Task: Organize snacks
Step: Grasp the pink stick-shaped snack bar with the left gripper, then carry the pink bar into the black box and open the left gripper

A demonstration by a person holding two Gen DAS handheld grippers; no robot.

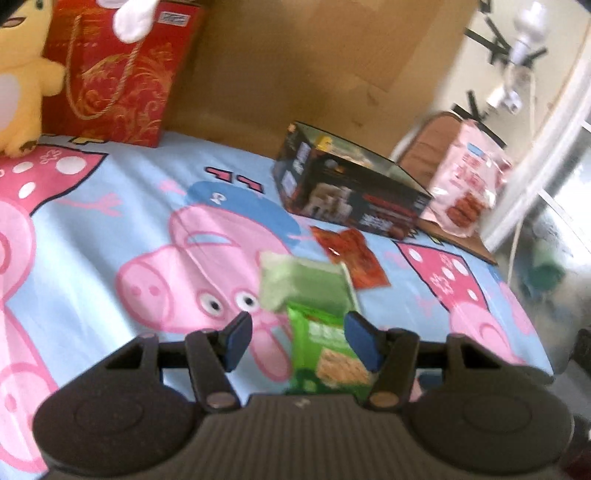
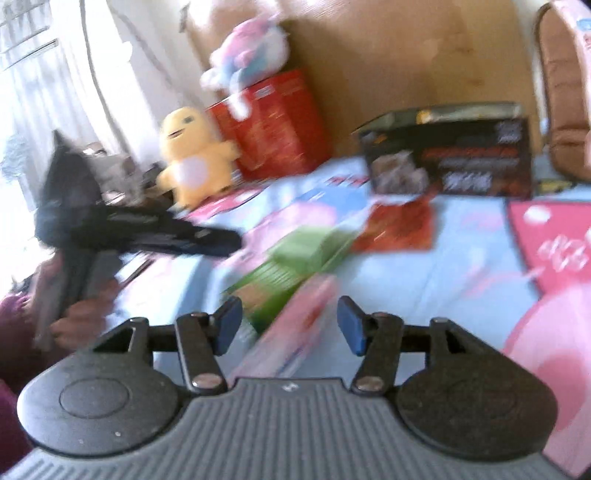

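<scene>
No text can be read with certainty. Blurred white characters are seen on the black box (image 1: 351,192) near the bed's far edge, on the green packet (image 1: 325,354), and on a white label atop the red bag (image 1: 173,18); none can be made out.

Light blue sheet (image 1: 122,192) with pink pigs; green packet (image 1: 325,354); red packet (image 1: 354,258); black box (image 1: 351,195); yellow plush (image 1: 22,81); red-and-gold bag (image 1: 122,74).
</scene>
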